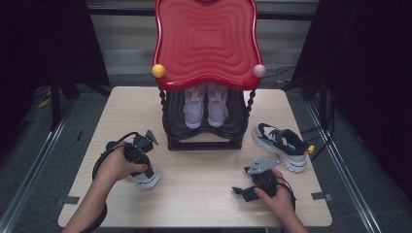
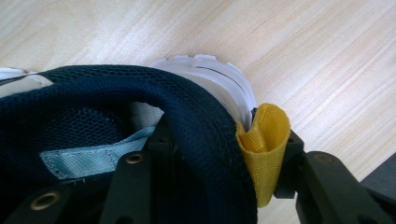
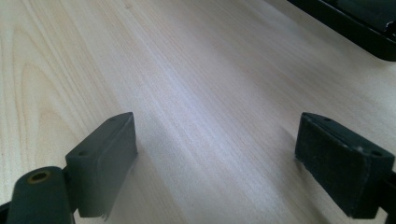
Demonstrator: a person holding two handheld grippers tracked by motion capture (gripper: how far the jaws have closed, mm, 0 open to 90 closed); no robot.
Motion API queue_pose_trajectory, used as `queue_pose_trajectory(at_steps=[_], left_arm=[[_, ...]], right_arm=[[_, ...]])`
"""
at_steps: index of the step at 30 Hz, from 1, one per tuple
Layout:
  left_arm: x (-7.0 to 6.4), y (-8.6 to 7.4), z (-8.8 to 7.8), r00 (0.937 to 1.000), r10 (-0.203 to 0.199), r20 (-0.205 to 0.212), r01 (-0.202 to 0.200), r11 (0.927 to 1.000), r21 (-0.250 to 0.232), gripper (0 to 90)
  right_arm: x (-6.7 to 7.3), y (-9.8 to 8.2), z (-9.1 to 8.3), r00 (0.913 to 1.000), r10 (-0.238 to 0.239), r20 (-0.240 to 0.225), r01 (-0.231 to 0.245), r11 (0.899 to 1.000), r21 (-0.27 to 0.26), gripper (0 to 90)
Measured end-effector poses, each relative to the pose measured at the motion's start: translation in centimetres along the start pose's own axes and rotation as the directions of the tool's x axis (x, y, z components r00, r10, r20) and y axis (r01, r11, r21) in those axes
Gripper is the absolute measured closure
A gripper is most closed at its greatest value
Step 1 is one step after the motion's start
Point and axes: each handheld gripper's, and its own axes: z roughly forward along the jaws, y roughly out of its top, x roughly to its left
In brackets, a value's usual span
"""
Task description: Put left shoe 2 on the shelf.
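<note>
My left gripper (image 1: 145, 167) has one of its jaws inside a dark sneaker (image 2: 140, 107) and one outside, at its padded heel collar by the yellow pull loop (image 2: 264, 144); whether they press it yet I cannot tell. The sneaker sits on the tabletop (image 1: 204, 170), front left. It looks light; the collar is soft, so grip deep. My right gripper (image 3: 233, 154) gapes wide, empty.

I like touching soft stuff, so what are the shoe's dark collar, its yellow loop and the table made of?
Collar: probably padded mesh fabric, matt navy; tiny woven holes show.
Yellow loop: likely woven nylon-type webbing; you can see its weave and how it folds.
Table: looks like pale wood or a wood-look laminate, smooth, with long grain lines. Which one, I cannot tell.
</note>
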Motion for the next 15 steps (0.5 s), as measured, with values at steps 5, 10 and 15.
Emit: queue_pose_trajectory(at_steps=[5,10,15], left_arm=[[-0.04,0.26,0.02,0.9998,-0.009,0.017,0.008,0.9998,0.016,60.1],[-0.08,0.54,0.03,0.9992,-0.023,0.031,0.022,0.9987,0.046,65.1],[0.12,0.50,-0.05,0.9983,-0.031,0.049,0.029,0.9983,0.050,69.5]], right_arm=[[0.00,0.00,0.00,1.0000,0.000,0.000,0.000,1.000,0.000,12.3],[0.00,0.00,0.00,1.0000,0.000,0.000,0.000,1.000,0.000,12.3],[0.00,0.00,0.00,1.0000,0.000,0.000,0.000,1.000,0.000,12.3]])
